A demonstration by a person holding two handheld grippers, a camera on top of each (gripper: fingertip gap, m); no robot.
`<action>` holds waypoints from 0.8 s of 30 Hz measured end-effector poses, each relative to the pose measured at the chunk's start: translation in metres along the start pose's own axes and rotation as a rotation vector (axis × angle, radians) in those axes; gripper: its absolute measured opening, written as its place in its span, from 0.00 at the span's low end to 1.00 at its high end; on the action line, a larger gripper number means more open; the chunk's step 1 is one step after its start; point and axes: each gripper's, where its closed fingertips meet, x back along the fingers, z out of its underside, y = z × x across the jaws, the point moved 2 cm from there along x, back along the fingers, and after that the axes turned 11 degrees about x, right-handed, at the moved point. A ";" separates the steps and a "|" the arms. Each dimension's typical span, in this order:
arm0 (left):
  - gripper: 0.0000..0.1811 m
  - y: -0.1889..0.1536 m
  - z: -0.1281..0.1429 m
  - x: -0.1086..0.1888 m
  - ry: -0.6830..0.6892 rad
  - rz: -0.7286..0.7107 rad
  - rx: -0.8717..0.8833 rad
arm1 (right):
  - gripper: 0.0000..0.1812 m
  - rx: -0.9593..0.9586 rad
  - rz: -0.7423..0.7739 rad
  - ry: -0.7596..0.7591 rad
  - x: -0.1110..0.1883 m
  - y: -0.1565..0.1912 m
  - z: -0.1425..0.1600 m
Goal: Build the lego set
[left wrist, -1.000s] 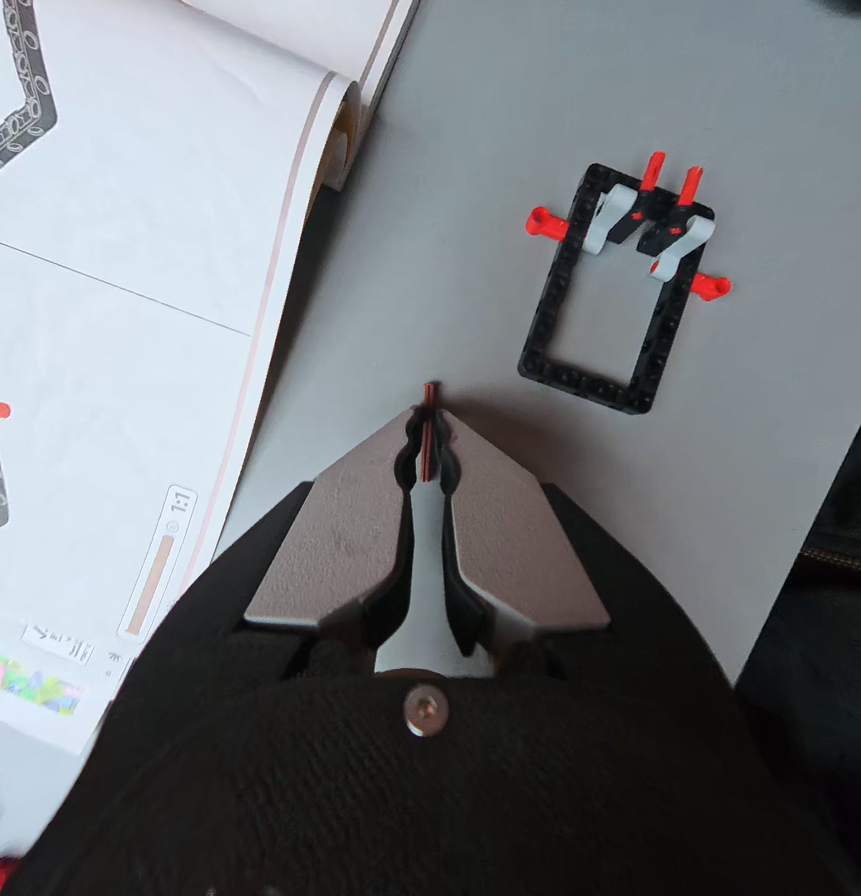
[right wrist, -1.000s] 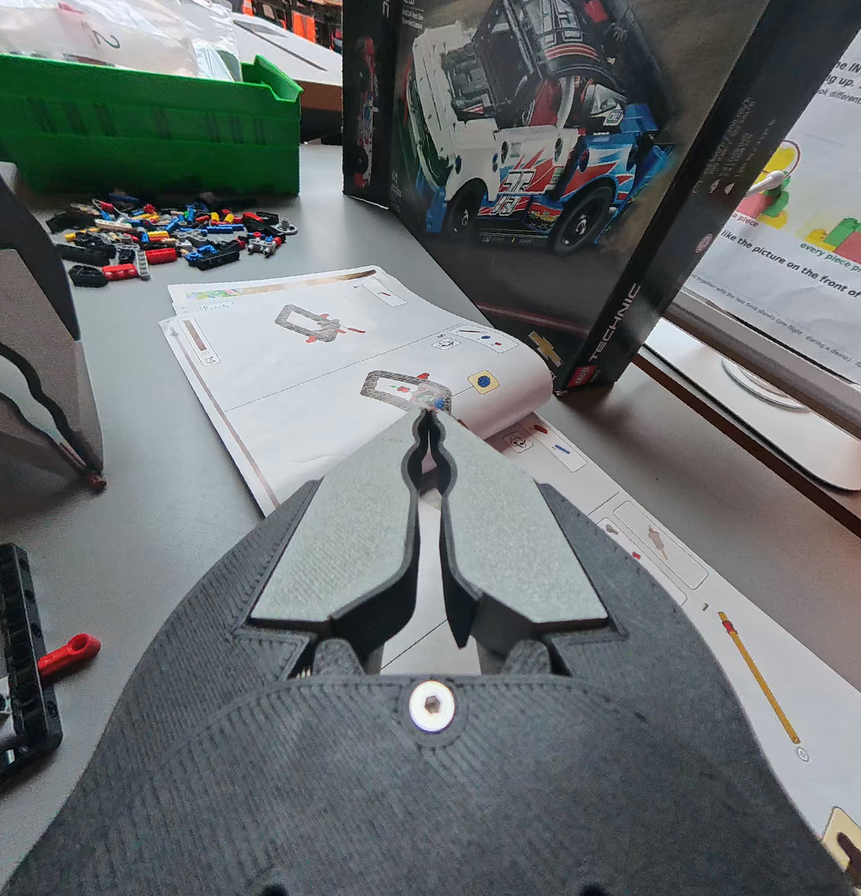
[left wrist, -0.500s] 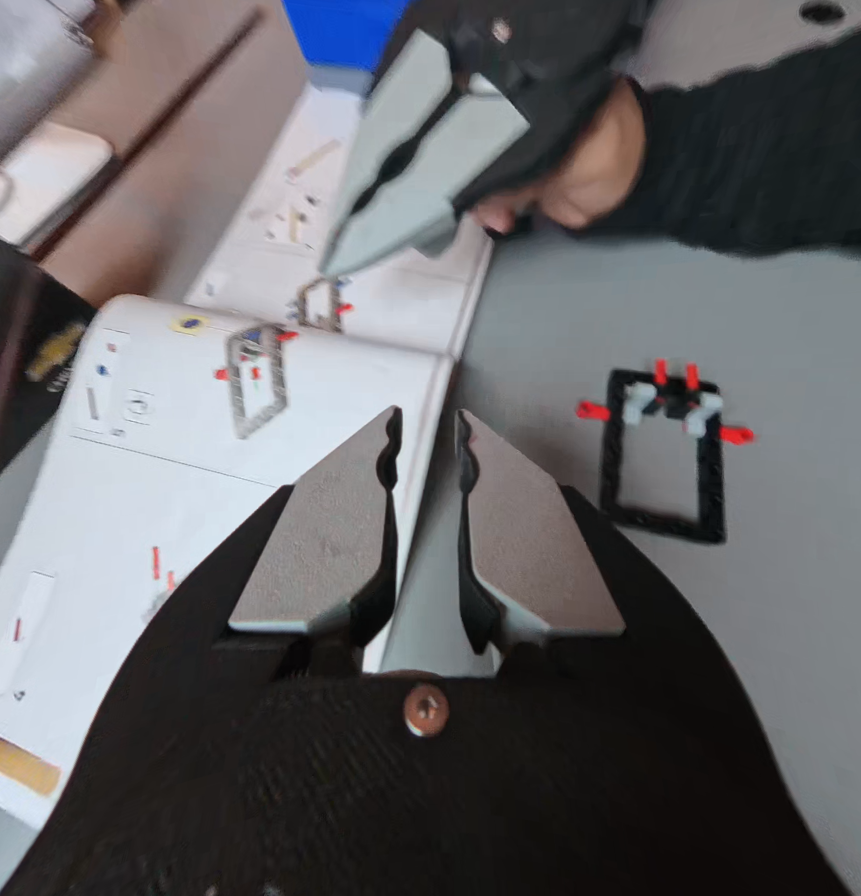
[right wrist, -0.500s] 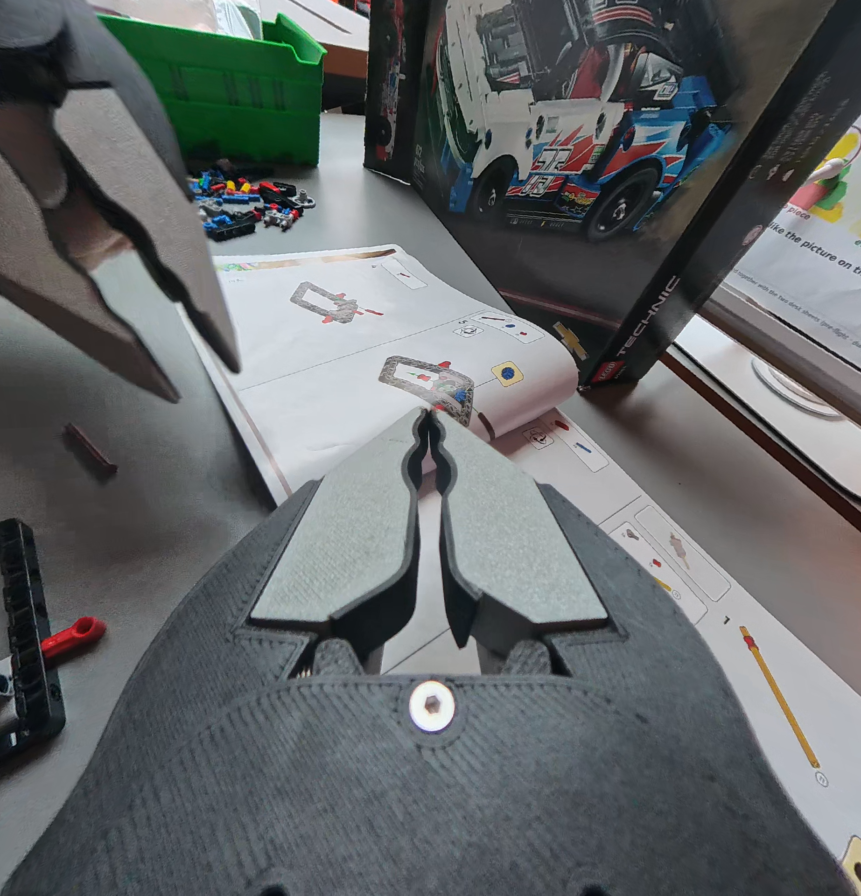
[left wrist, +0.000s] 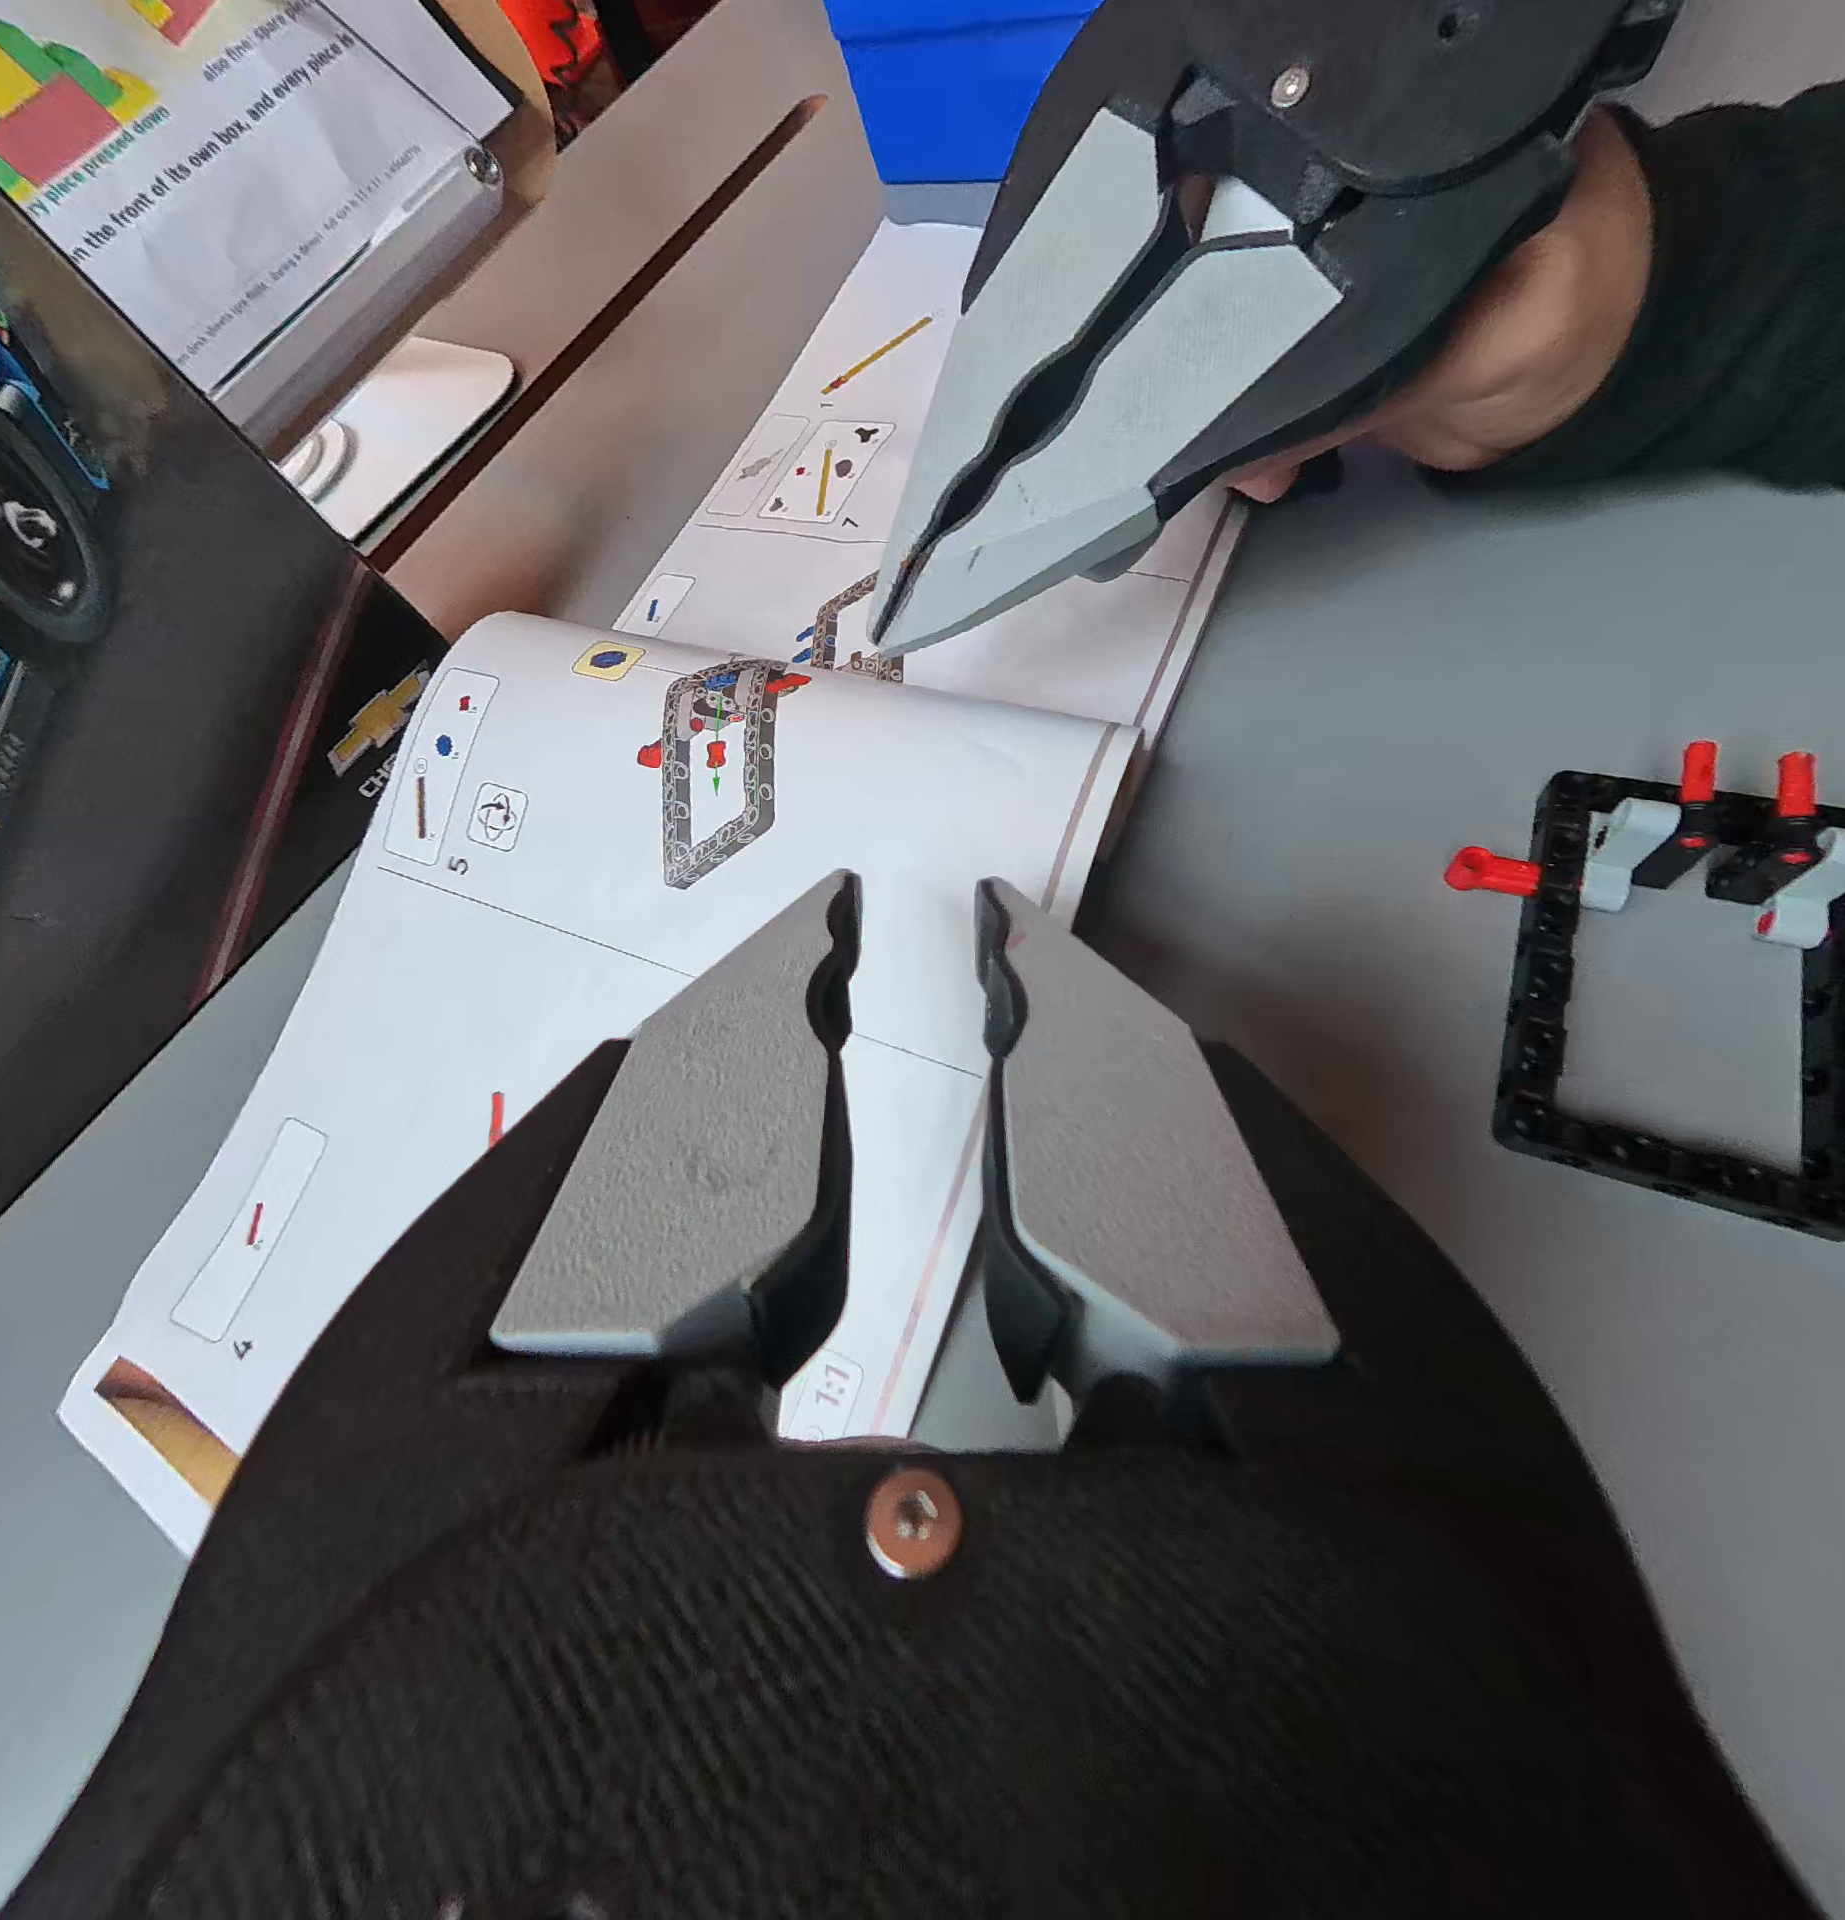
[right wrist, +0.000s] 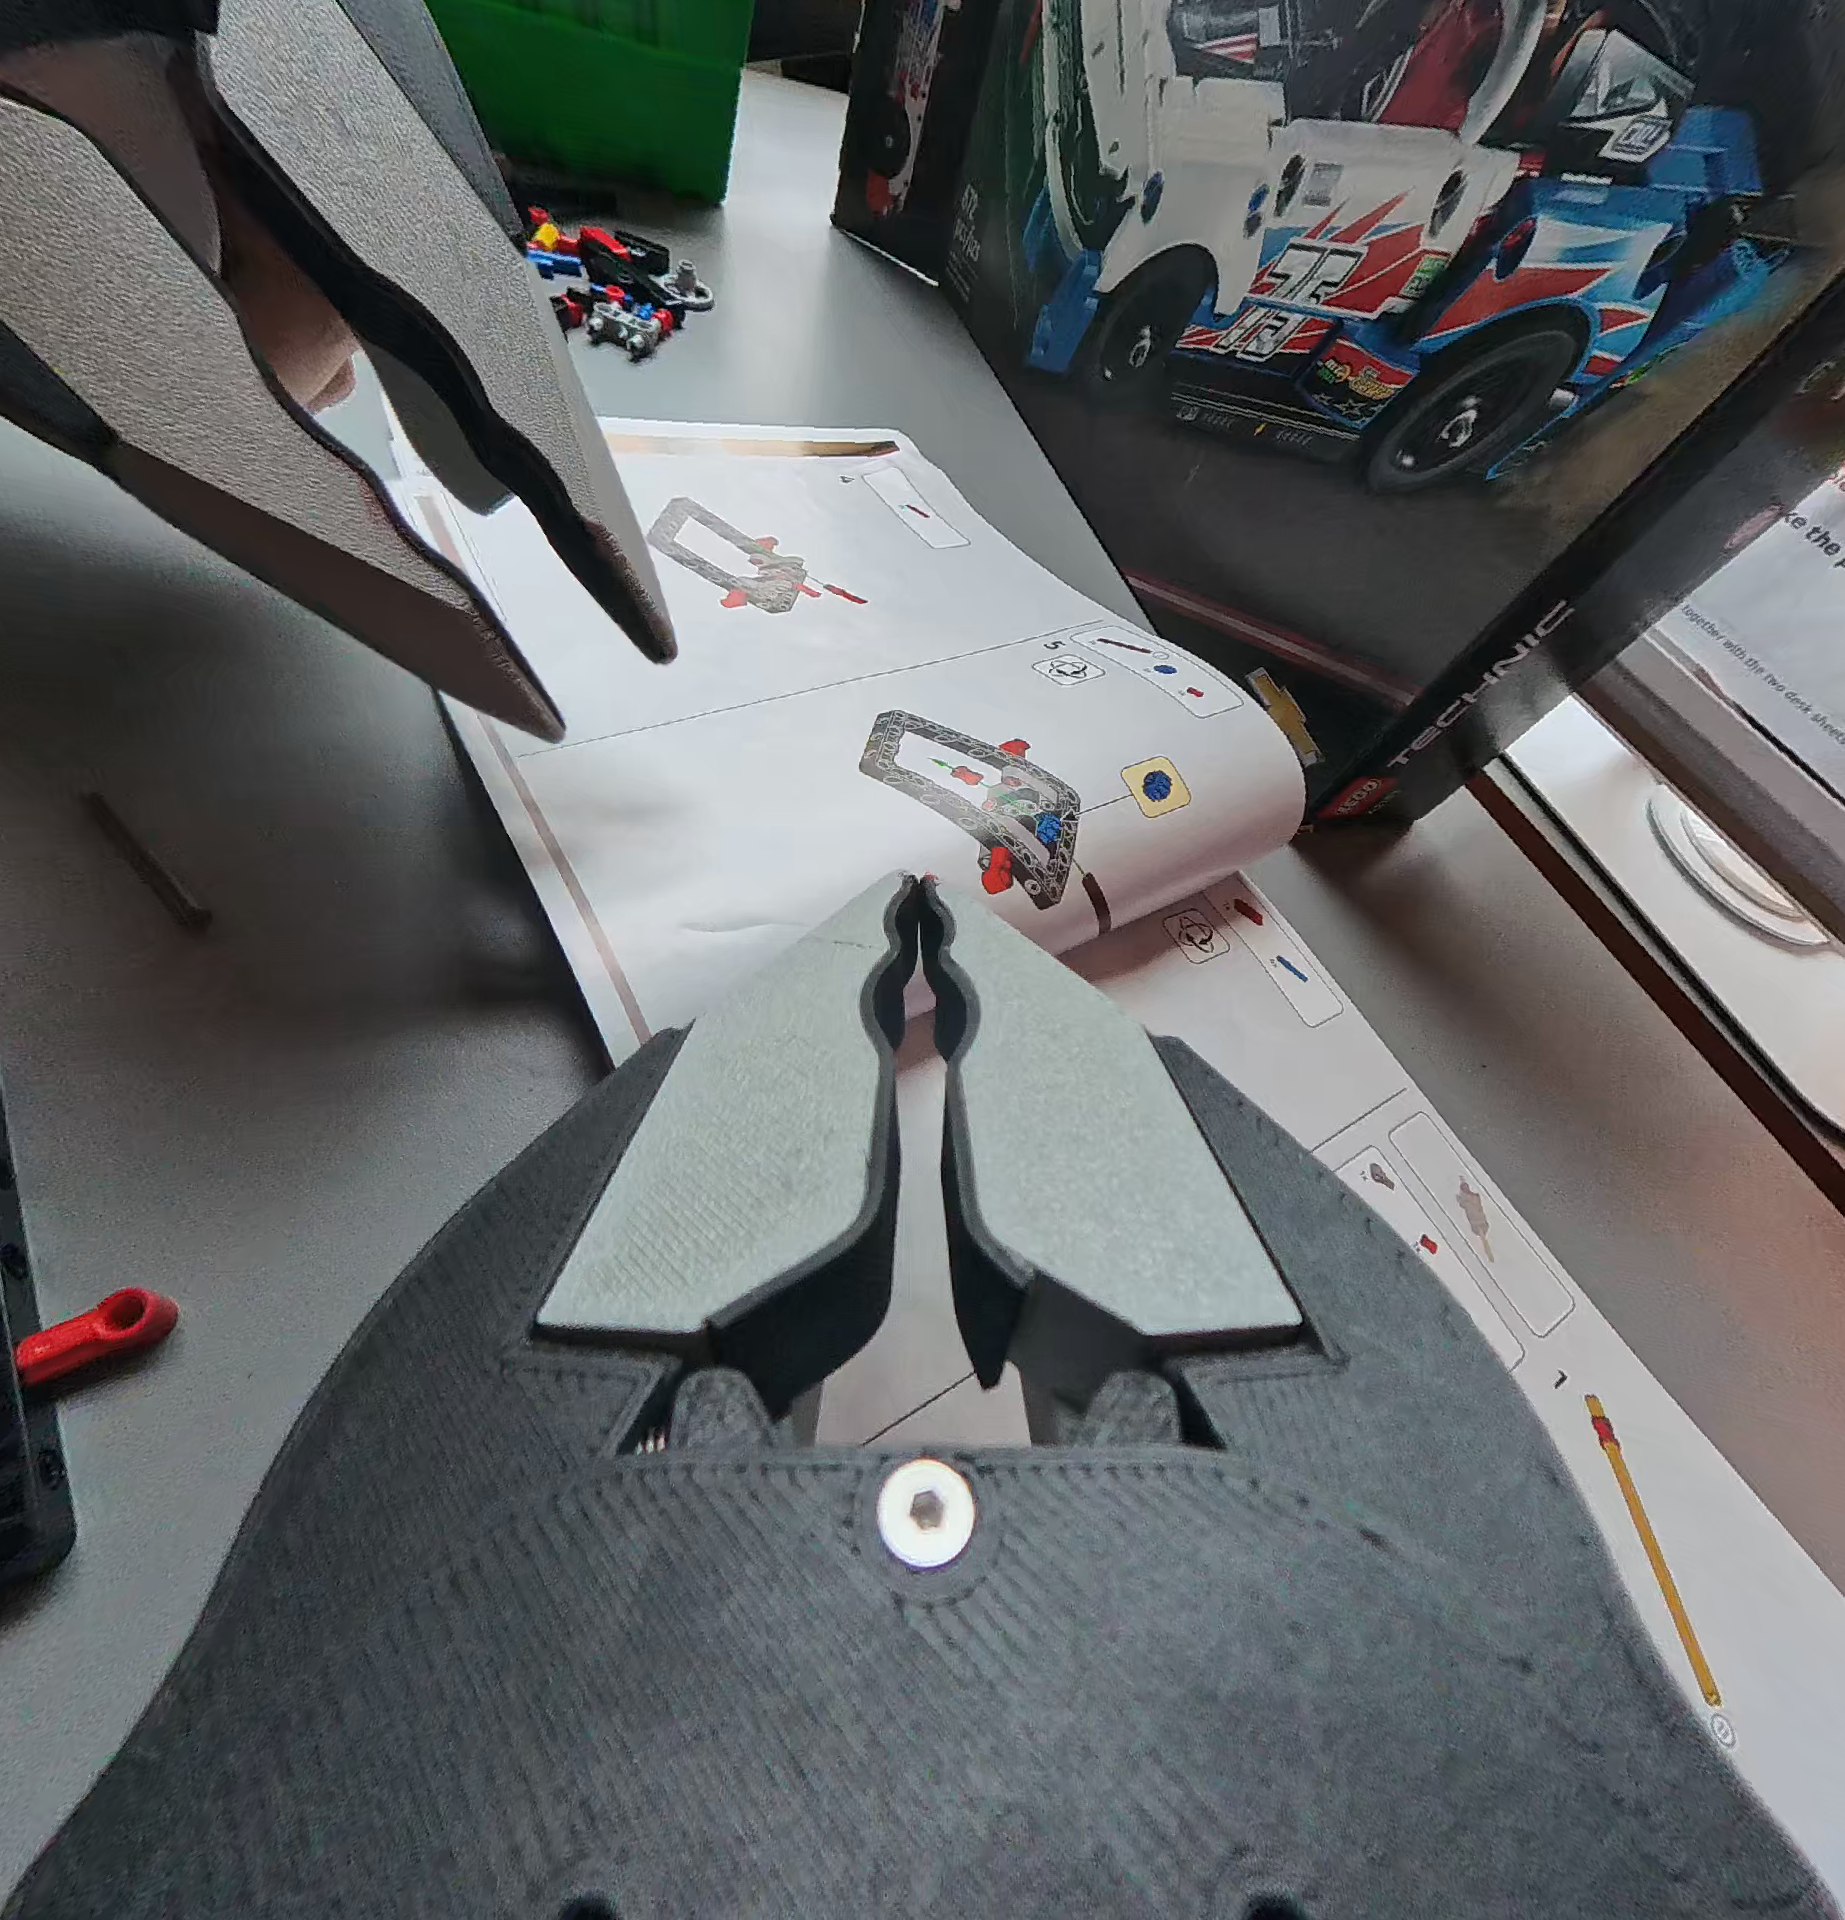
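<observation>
The left gripper (left wrist: 913,914) is spread apart with nothing in it, above the white paper instruction booklet (left wrist: 585,997). The right gripper (right wrist: 916,891) is pinched tight. The black rectangular lego frame (left wrist: 1676,1174) lies on the grey table (left wrist: 1365,727). The thin dark rod (right wrist: 144,860) lies nearby; I'd pick it up gently by its middle.

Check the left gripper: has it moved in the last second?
Yes. The left gripper opened, left its thin rod on the table, and swung from beside the black frame to over the instruction booklet.
</observation>
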 end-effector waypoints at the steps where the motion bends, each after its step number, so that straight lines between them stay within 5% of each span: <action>1: 0.11 0.002 0.000 -0.001 -0.004 -0.014 -0.006 | 0.00 0.001 -0.002 0.002 0.000 0.000 0.000; 24: 0.05 -0.021 0.015 -0.009 0.051 0.083 -0.087 | 0.00 0.006 -0.014 0.002 0.000 0.002 0.001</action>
